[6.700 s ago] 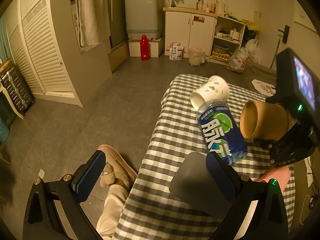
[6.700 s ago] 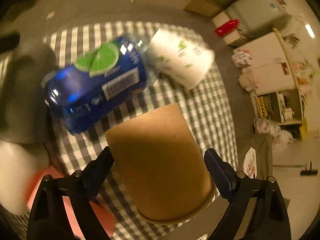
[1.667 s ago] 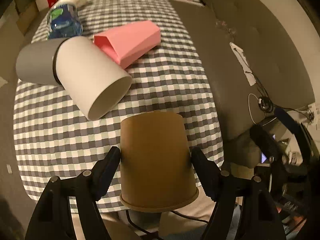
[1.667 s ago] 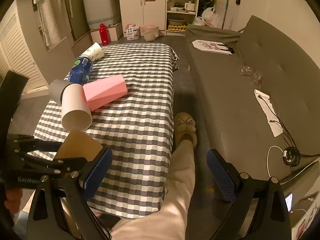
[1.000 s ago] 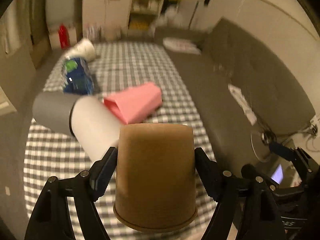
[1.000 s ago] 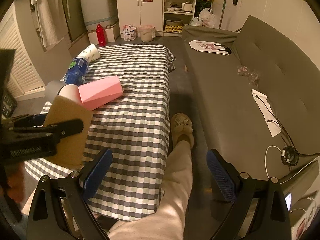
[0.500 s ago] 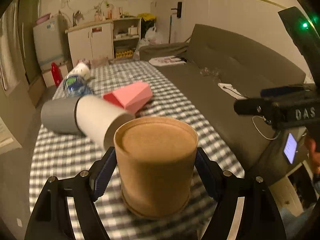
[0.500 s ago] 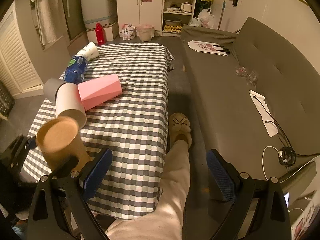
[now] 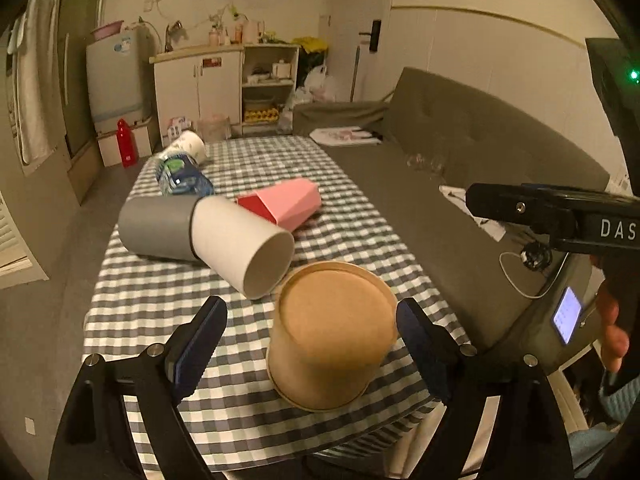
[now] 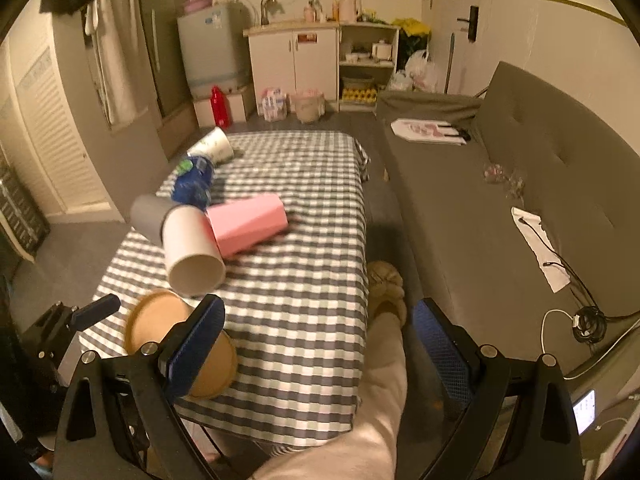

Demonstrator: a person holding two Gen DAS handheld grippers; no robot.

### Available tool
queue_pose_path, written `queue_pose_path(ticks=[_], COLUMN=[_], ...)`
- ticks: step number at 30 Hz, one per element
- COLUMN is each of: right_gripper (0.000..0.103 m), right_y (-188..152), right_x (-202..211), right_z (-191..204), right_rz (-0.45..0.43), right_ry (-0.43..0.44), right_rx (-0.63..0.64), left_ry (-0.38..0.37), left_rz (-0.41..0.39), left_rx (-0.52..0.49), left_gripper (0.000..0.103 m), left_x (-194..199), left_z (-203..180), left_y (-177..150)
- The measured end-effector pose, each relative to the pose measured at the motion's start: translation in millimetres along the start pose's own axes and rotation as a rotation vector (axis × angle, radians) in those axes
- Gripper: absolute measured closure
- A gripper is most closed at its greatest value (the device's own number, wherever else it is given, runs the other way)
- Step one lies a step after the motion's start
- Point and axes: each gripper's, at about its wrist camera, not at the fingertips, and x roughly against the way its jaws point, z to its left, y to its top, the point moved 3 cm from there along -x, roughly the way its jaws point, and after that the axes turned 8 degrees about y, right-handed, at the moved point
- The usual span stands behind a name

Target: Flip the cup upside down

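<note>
The brown paper cup (image 9: 330,336) stands upside down on the checked tablecloth (image 9: 172,300) near its front edge, base up. My left gripper (image 9: 312,344) is open, its blue pads on either side of the cup with a gap on each side. The cup also shows in the right wrist view (image 10: 160,320), partly behind a finger. My right gripper (image 10: 320,340) is open and empty, off the table's right side above a trouser leg (image 10: 372,396).
A white and grey cup (image 9: 208,236) lies on its side just behind the brown cup. A pink cup (image 9: 286,202), a blue bottle (image 9: 180,178) and a white paper cup (image 9: 190,148) lie farther back. A grey sofa (image 9: 480,168) runs along the right.
The left gripper turned the brown cup base up, set it on the cloth and opened away from it. The right gripper tilted up slightly.
</note>
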Motion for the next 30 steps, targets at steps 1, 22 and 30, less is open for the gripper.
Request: queue_pose_path(ticks=[1, 22, 30], right_gripper=[0.007, 0.007, 0.000], right_y=[0, -54, -70], right_x=[4, 58, 59], right_z=[1, 44, 53], right_rz=[-0.012, -0.154, -0.150], right_ry=[0.002, 0.053, 0.046], right_rx=[-0.003, 0.050, 0.056], left_ry=[0.001, 0.146, 0.231], left_rz=[-0.007, -0.103, -0.082], left_rx=[0.001, 0.174, 0.197], left_gripper=[0.014, 0.007, 0.005], left_x=[3, 82, 92], left_z=[1, 46, 54], left_y=[1, -13, -33])
